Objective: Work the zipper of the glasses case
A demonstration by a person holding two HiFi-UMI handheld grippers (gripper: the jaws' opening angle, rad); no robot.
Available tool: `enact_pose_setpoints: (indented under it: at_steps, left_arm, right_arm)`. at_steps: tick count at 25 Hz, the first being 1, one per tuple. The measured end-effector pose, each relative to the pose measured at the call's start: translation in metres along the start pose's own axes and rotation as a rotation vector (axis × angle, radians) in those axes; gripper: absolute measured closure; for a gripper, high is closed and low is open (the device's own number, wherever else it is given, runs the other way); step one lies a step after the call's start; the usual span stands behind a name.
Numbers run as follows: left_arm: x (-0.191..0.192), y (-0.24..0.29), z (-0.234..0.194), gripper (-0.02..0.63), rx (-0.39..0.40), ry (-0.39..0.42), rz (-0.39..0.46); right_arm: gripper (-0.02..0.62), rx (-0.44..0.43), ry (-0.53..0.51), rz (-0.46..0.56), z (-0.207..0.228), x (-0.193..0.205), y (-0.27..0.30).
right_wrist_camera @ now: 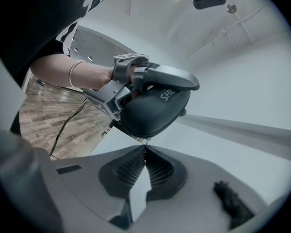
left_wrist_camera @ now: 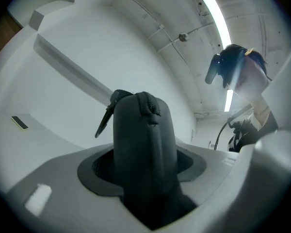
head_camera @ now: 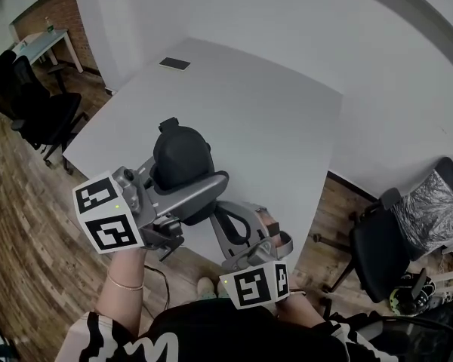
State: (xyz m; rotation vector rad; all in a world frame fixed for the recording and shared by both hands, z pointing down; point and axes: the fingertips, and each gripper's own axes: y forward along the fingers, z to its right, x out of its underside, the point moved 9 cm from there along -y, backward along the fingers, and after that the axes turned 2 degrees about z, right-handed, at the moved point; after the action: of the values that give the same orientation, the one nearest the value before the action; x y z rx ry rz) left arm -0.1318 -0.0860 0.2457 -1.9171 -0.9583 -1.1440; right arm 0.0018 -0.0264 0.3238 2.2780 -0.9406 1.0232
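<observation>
Glasses case (head_camera: pixel 183 157) sits clamped in left tongs (left_wrist_camera: pixel 143 166); only right gripper view shows right tongs (right_wrist_camera: pixel 145 148) closed.

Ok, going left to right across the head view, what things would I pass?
Left office chair → glasses case → right gripper → right office chair

Left gripper (left_wrist_camera: pixel 144 176) clamps the glasses case (left_wrist_camera: pixel 143 130), bare left forearm (head_camera: pixel 124 296) behind it. Right gripper (right_wrist_camera: pixel 145 154) near right, jaws pressed together, tips at the case's edge.
</observation>
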Motion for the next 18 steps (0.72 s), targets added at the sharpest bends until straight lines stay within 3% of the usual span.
enact_pose_setpoints:
  at_steps: [4, 11, 14, 16, 18]
  left_arm:
    - [-0.008, 0.0, 0.001, 0.319, -0.034, 0.013, 0.063]
    - [-0.01, 0.0, 0.005, 0.319, -0.069, 0.038, 0.085]
    - [-0.011, -0.004, 0.006, 0.319, -0.084, 0.054, 0.098]
    - [-0.012, -0.015, 0.005, 0.319, -0.152, 0.091, 0.123]
    - [-0.01, -0.03, 0.001, 0.322, -0.281, 0.165, 0.139]
  right_arm:
    - [0.589, -0.023, 0.038, 0.025, -0.012, -0.008, 0.002]
    - [0.589, -0.034, 0.106, 0.047, -0.012, -0.01, 0.003]
    - [0.589, -0.001, 0.123, 0.049, -0.01, -0.007, 0.001]
    - [0.589, 0.029, 0.158, 0.036, -0.006, 0.0, -0.002]
    - [0.588, 0.047, 0.216, 0.02, -0.001, 0.011, -0.006]
